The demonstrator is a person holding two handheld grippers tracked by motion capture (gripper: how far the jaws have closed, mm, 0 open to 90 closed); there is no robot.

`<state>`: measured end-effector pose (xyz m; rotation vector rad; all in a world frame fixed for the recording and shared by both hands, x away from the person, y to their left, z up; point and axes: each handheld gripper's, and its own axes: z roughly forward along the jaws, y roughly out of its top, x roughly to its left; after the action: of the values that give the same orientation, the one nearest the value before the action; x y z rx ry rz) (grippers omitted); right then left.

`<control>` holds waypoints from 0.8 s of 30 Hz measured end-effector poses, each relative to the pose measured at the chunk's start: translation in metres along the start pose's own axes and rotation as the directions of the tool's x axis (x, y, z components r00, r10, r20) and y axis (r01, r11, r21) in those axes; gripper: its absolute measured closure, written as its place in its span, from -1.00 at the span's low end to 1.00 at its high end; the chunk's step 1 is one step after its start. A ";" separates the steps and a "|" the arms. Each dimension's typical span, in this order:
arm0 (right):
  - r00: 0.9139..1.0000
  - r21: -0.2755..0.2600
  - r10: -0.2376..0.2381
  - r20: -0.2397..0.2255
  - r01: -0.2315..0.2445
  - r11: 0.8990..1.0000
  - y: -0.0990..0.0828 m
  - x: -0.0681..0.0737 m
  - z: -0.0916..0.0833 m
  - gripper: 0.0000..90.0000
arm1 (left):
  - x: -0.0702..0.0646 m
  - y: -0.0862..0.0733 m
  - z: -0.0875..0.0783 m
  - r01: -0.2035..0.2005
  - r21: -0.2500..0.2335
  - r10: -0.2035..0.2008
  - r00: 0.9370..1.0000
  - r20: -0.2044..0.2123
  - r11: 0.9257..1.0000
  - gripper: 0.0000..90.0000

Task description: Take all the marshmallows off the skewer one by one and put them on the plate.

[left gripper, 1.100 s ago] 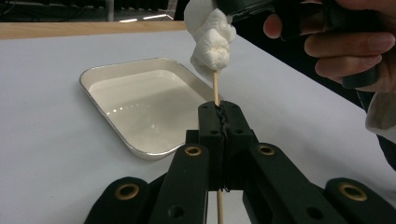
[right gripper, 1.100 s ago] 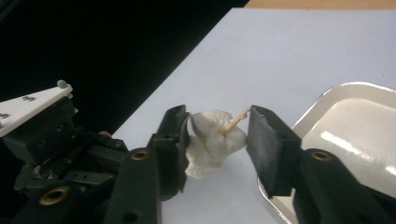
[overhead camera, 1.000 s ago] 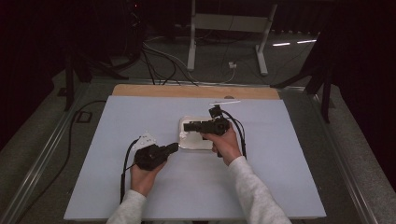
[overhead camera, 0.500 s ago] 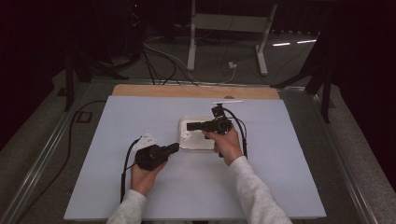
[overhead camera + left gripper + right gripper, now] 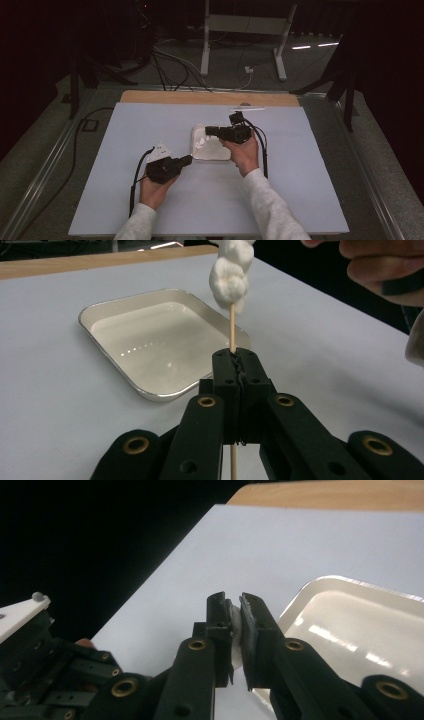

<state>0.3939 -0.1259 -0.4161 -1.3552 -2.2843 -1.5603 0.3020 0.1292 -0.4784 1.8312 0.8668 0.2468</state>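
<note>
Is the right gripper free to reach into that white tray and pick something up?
Probably not yet. The right gripper hangs right over the tray, and nothing blocks the way, but its jaws have just been closing on a white marshmallow. It would have to let that go first.

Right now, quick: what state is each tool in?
Left tool: shut on the wooden skewer, which carries marshmallows.
Right tool: jaws have just been closing; shut on a white marshmallow piece beside the tray.
</note>
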 end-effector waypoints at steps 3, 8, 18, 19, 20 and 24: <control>1.000 -0.017 -0.010 0.027 0.011 1.000 0.000 0.001 -0.002 0.90 | -0.001 0.000 0.001 -0.003 0.008 0.003 1.000 -0.003 1.000 1.00; 0.996 -0.029 -0.041 0.075 0.043 0.999 -0.001 0.005 -0.003 0.93 | -0.003 0.001 0.001 -0.026 0.028 0.027 0.999 -0.022 0.999 1.00; 0.981 -0.051 -0.071 0.181 0.081 0.995 -0.005 0.009 0.002 0.97 | -0.002 0.002 0.000 -0.046 0.079 0.051 0.997 -0.059 0.996 1.00; 0.979 -0.058 -0.067 0.190 0.080 0.995 -0.005 0.008 0.001 0.97 | -0.002 0.002 0.001 -0.051 0.084 0.056 0.997 -0.061 0.995 1.00; 0.978 -0.063 -0.061 0.198 0.075 0.995 -0.004 0.006 0.000 0.98 | -0.002 0.001 0.001 -0.058 0.095 0.065 0.995 -0.069 0.994 1.00; 0.973 -0.142 0.010 0.230 0.024 0.990 0.005 -0.012 -0.025 0.97 | 0.010 -0.011 -0.001 -0.006 0.146 0.020 0.995 -0.093 0.989 1.00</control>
<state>0.3951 -0.1527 -0.4060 -1.6459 -2.3429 -1.6804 0.3034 0.1386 -0.4895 1.9741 0.9600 0.2864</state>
